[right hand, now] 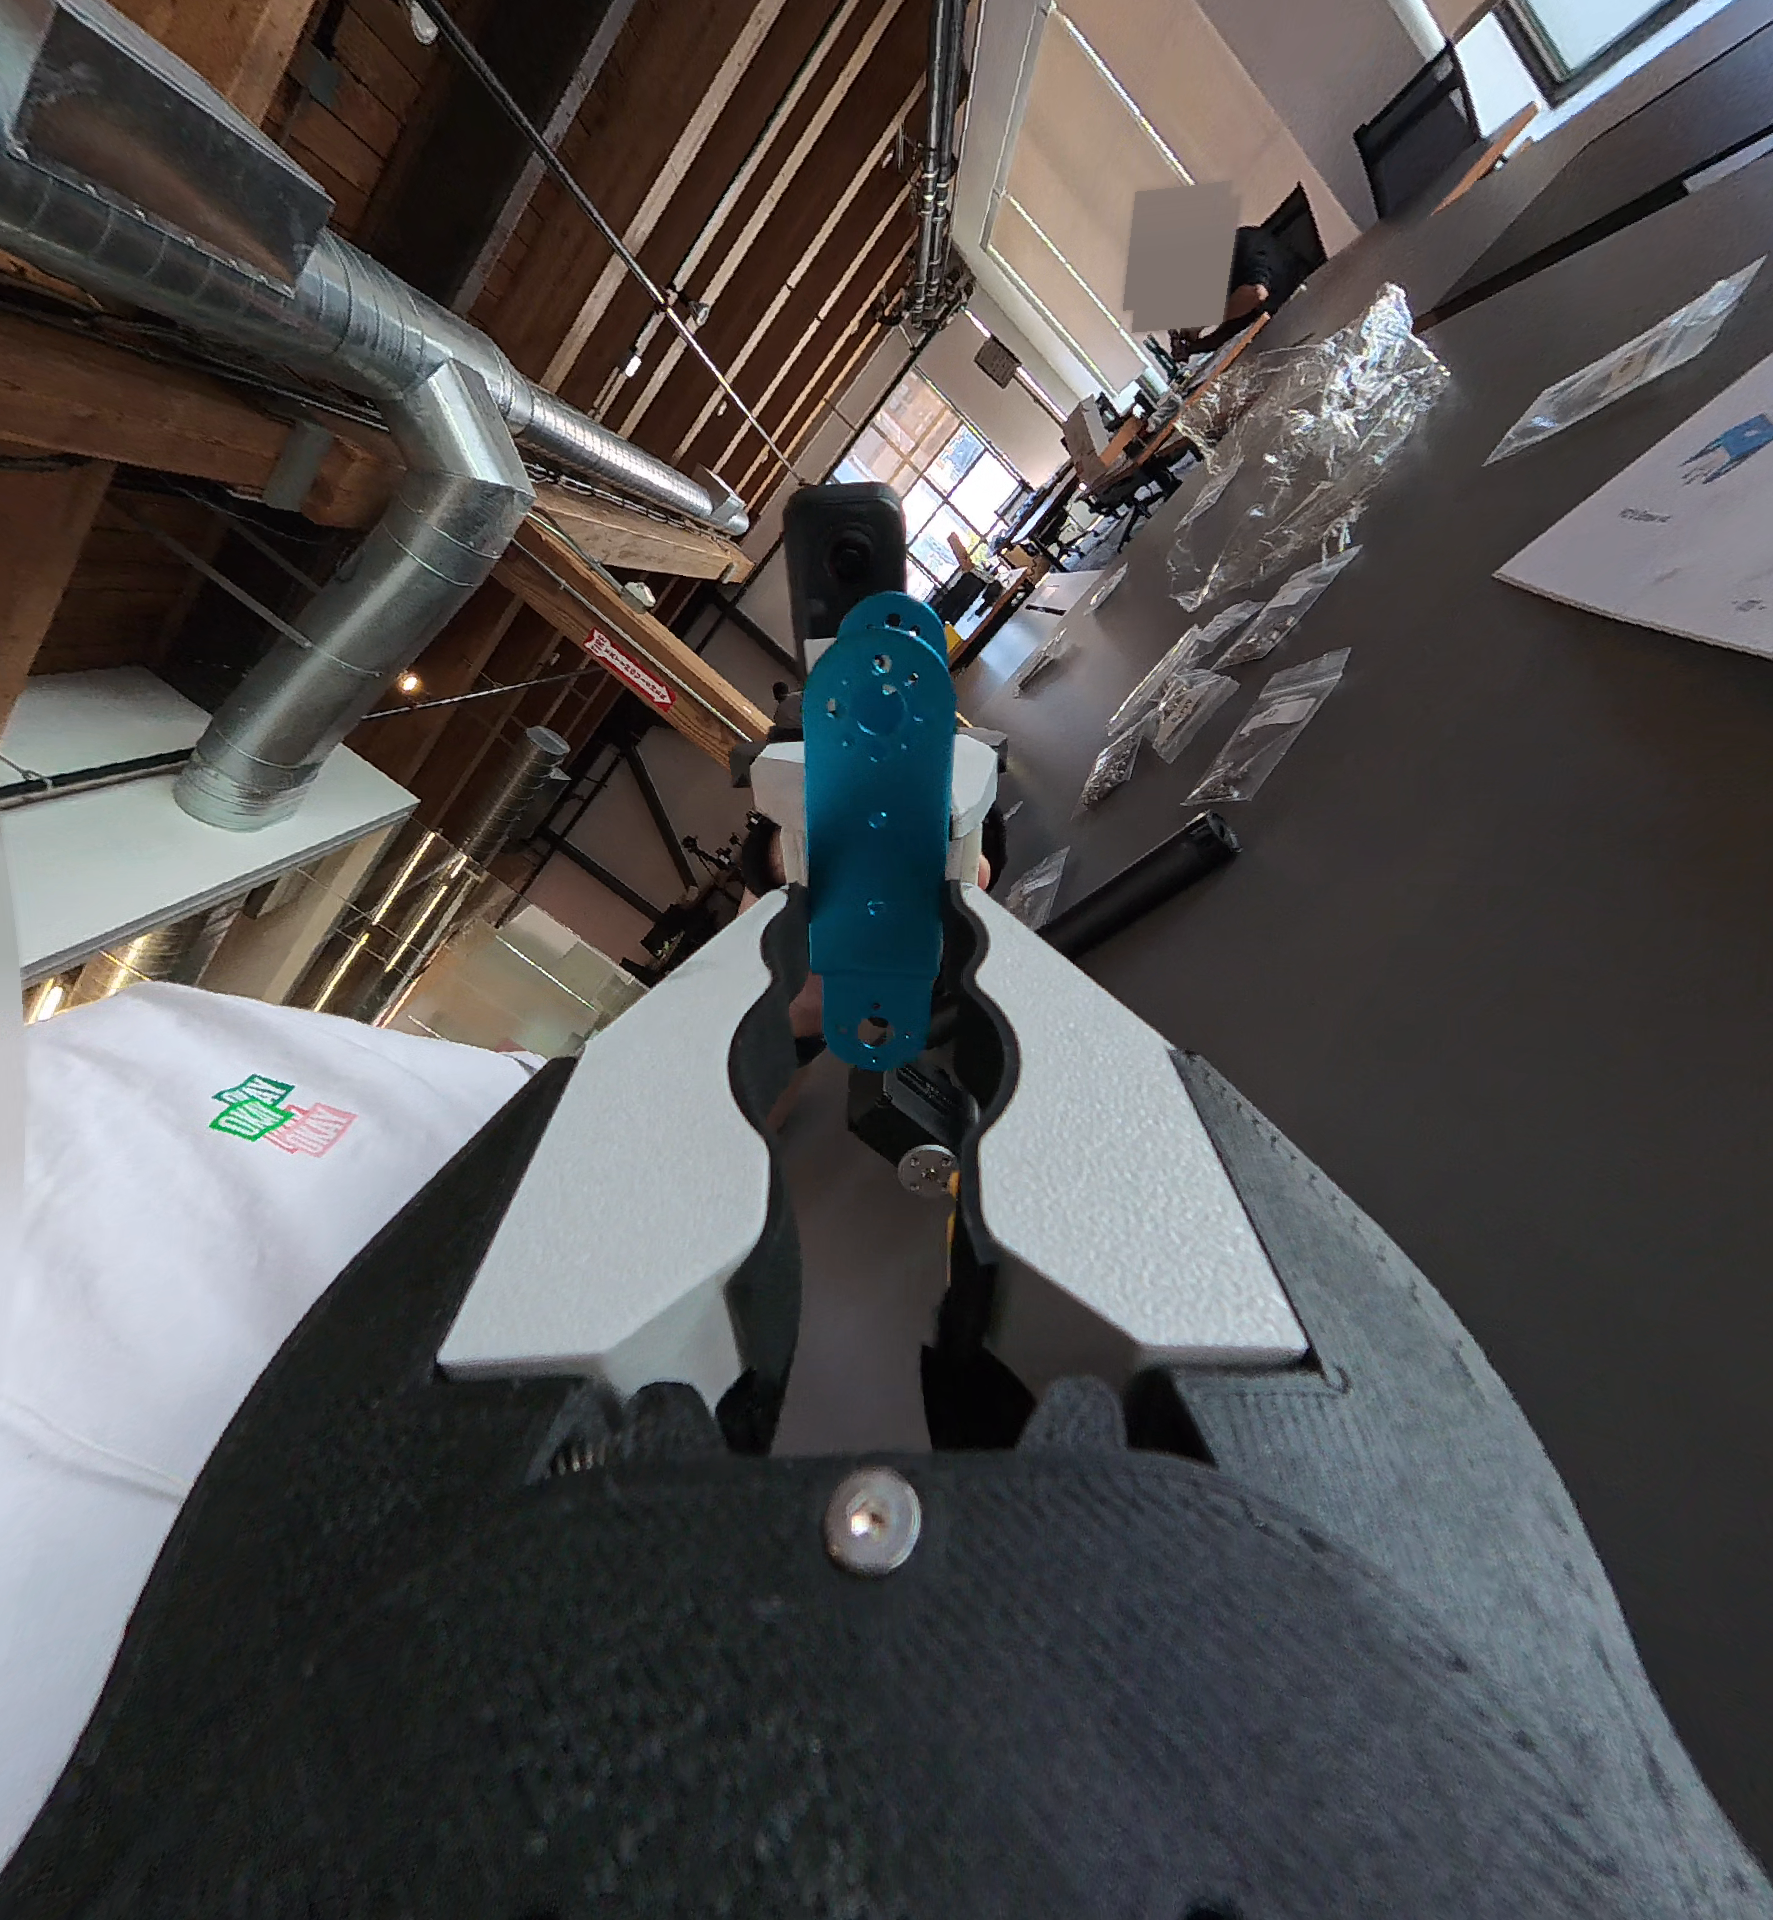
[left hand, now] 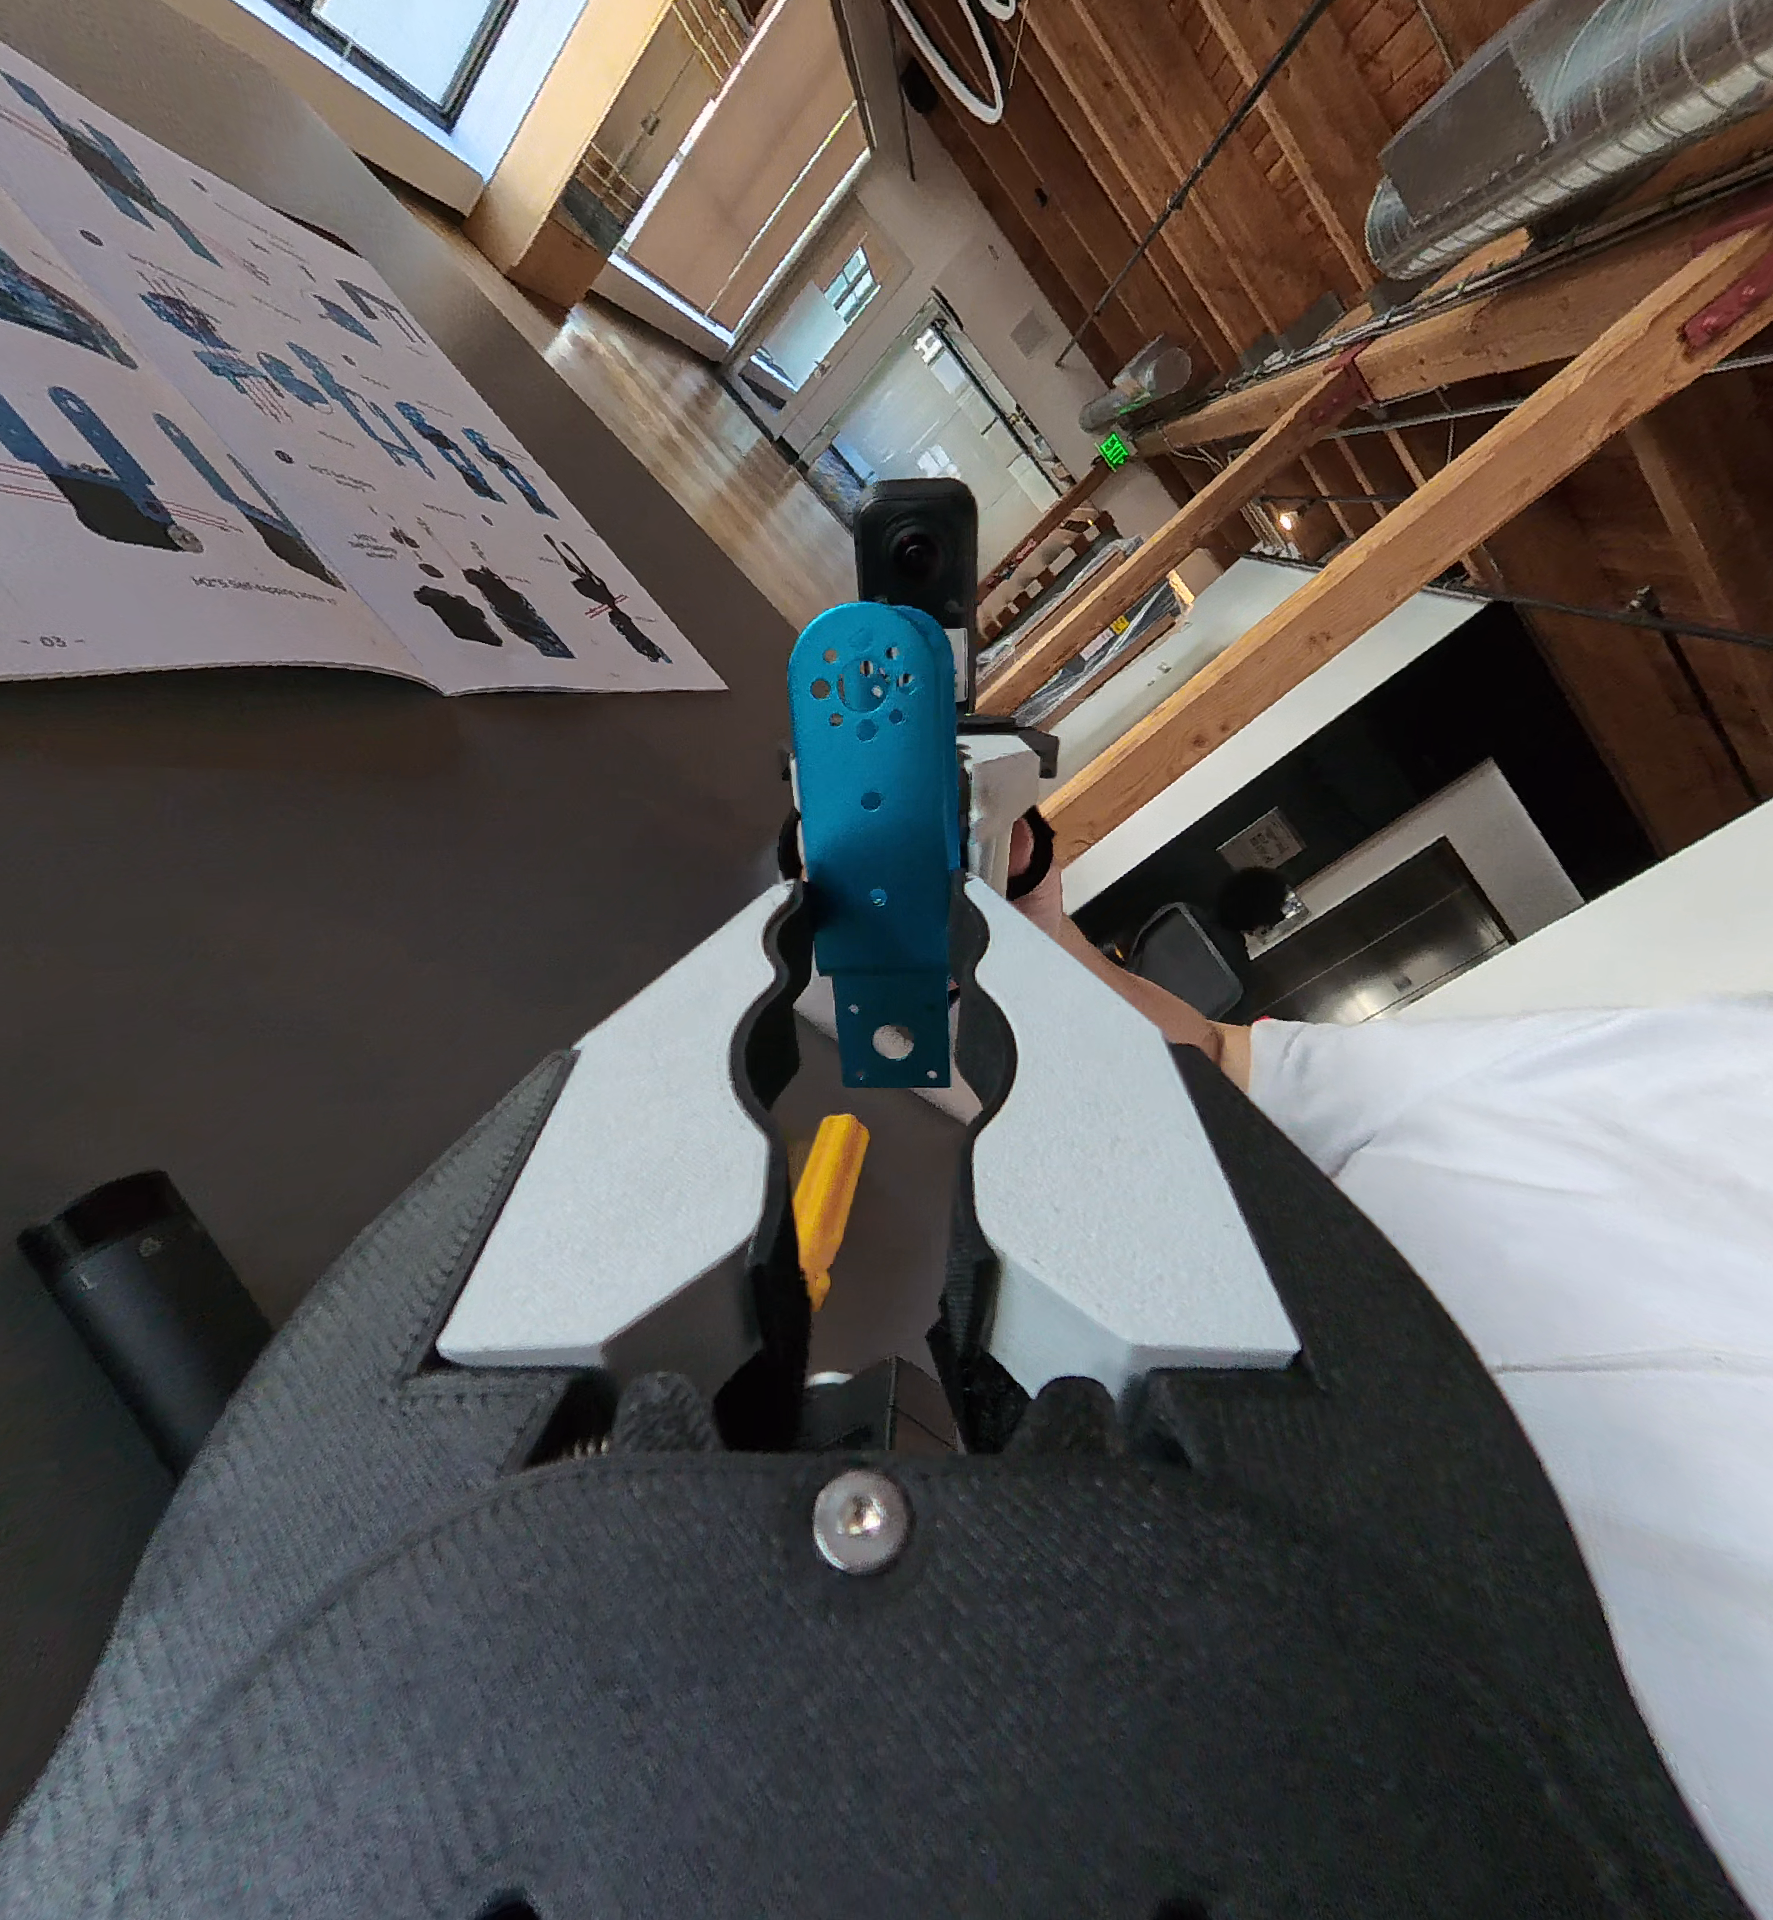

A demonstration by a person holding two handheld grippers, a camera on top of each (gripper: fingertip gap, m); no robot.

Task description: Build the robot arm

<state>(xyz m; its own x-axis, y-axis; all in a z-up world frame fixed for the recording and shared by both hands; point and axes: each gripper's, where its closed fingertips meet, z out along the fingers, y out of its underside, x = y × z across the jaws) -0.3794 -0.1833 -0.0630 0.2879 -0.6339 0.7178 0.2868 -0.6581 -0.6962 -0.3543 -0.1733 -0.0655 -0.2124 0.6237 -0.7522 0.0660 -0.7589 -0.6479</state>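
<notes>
- The left gripper [left hand: 877, 914] is pinching a blue bracket [left hand: 866, 831] between its black pads [left hand: 788, 935], with the jaws drawn narrow against the bracket's edges.
- The right gripper [right hand: 877, 925] is gripping in the same way. In its own view a blue bracket [right hand: 871, 831] is sitting between its narrowed jaws.
- In each view the bracket's rounded, drilled end is pointing away, toward the opposite gripper and its black camera [left hand: 913, 551]. The pictures are not showing whether this is one piece or two.
- The bracket is being held in the air, off the dark table [left hand: 342, 935] and in front of a person's white shirt [left hand: 1588, 1247].
- A yellow handle [left hand: 828, 1195] is showing in the gap behind the left gripper's pads. A black servo with a silver horn [right hand: 926, 1162] is showing in the gap behind the right's. What is supporting either one is hidden.
- On the table, an open instruction booklet [left hand: 238, 416] is lying well apart from the grippers and a black cylinder [left hand: 144, 1320] is lying nearer.
- Clear bags of small parts [right hand: 1266, 727] and crumpled clear plastic [right hand: 1308, 436] are lying beyond that cylinder.
- As a judgement, thin smooth metal like this is asking for even, square pressure. A pad bearing on one corner could let the bracket pivot.
- With the two grippers facing each other so closely, any twist from one side is likely passing straight into the other's hold.
</notes>
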